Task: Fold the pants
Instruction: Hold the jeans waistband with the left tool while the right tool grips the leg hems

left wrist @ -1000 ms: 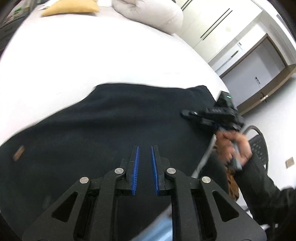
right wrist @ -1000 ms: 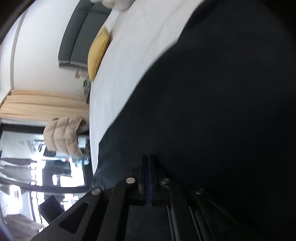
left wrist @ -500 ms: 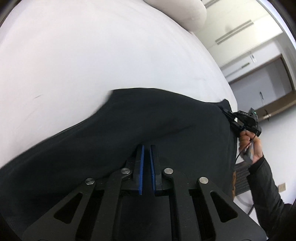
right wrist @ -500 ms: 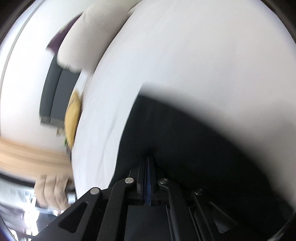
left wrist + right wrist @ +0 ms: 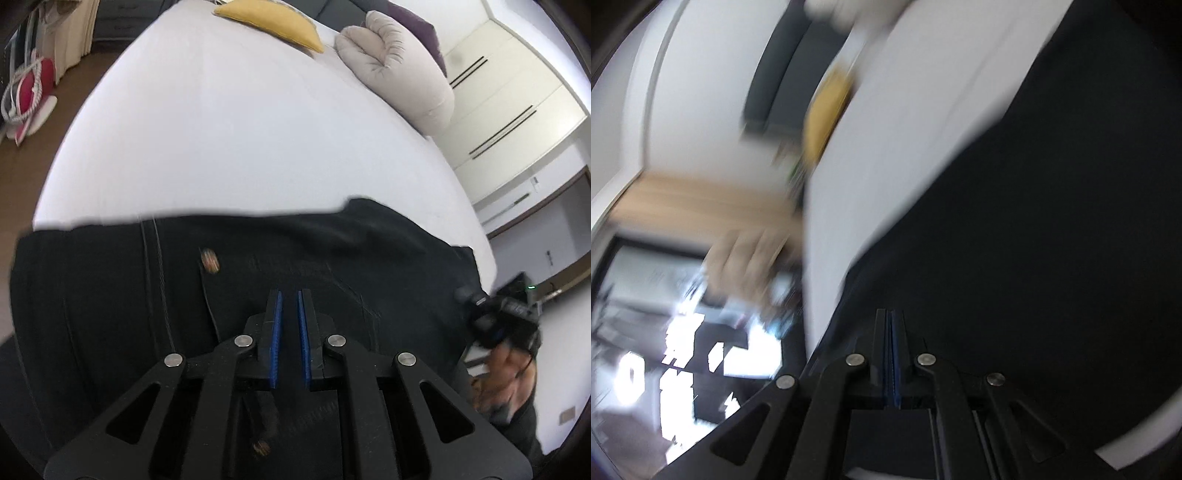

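I have the pants (image 5: 332, 266) spread dark and mostly flat across the near end of the bed (image 5: 221, 129), running from its left edge to its right edge, with the far hem line a little wavy and a raised fold toward the right. A small brown button (image 5: 209, 260) beside a seam tells me the waist end sits toward the left.

The left gripper (image 5: 289, 295) hangs over the middle of the cloth with its blue pads drawn in to a narrow slit. A dark strip shows low between the fingers, but I cannot tell whether it is pinched. The right gripper (image 5: 889, 314) has its pads pressed together at the pants' edge. Its view is too smeared to say if cloth is caught. From the left wrist I see it at the bed's right edge, carried by a hand (image 5: 506, 373).

To fold well, I judge that I need both tools on matching corners of 1 edge, lifting evenly and carrying that edge over so the seams line up. I should flatten the raised fold first.

The far half of the bed is bare sheet, good room for the fold. A yellow cushion (image 5: 273, 18) and a grey pillow (image 5: 399, 70) sit at the far edge, well apart from the pants. The main risk I see is cloth sliding off the near edge.
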{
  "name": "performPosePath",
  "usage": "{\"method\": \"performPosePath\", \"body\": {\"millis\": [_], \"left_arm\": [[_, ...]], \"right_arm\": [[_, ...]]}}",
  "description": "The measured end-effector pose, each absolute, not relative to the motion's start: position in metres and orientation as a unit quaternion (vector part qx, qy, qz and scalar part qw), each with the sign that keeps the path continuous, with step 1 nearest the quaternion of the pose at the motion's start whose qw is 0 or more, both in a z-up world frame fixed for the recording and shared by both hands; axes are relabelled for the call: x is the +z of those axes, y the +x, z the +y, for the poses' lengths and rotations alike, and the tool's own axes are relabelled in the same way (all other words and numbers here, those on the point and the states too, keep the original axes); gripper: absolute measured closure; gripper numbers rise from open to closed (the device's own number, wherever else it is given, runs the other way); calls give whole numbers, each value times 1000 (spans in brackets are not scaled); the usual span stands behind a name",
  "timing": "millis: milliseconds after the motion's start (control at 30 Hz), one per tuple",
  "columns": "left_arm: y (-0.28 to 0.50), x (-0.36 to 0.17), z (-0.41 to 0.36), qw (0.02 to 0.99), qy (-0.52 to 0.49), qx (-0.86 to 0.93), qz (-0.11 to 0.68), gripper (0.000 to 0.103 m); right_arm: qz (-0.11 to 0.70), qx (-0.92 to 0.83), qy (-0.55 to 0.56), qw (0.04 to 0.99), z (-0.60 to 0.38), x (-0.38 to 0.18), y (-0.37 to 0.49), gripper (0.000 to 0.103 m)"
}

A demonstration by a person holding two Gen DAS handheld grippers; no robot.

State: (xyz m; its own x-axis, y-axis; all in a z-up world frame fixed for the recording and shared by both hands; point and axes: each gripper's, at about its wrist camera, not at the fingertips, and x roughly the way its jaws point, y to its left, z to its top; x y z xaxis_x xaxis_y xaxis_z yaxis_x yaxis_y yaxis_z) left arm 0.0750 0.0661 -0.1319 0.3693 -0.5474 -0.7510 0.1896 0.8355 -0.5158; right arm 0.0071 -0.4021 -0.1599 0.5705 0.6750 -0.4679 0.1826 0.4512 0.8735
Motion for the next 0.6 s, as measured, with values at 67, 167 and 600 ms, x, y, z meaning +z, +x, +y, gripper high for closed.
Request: {"method": "performPosePath", "body": {"millis": [67, 167, 600], "left_arm": [[68, -141, 60, 804, -163, -226, 525, 95], [68, -157, 72, 799, -166, -224, 534, 95], [77, -174, 83, 789, -179, -228, 542, 95]], "right_arm": [[473, 214, 488, 701, -343, -179, 12, 100], [503, 225, 472, 688, -303, -200, 30, 103], [354, -27, 548, 758, -576, -196, 34, 103]]}}
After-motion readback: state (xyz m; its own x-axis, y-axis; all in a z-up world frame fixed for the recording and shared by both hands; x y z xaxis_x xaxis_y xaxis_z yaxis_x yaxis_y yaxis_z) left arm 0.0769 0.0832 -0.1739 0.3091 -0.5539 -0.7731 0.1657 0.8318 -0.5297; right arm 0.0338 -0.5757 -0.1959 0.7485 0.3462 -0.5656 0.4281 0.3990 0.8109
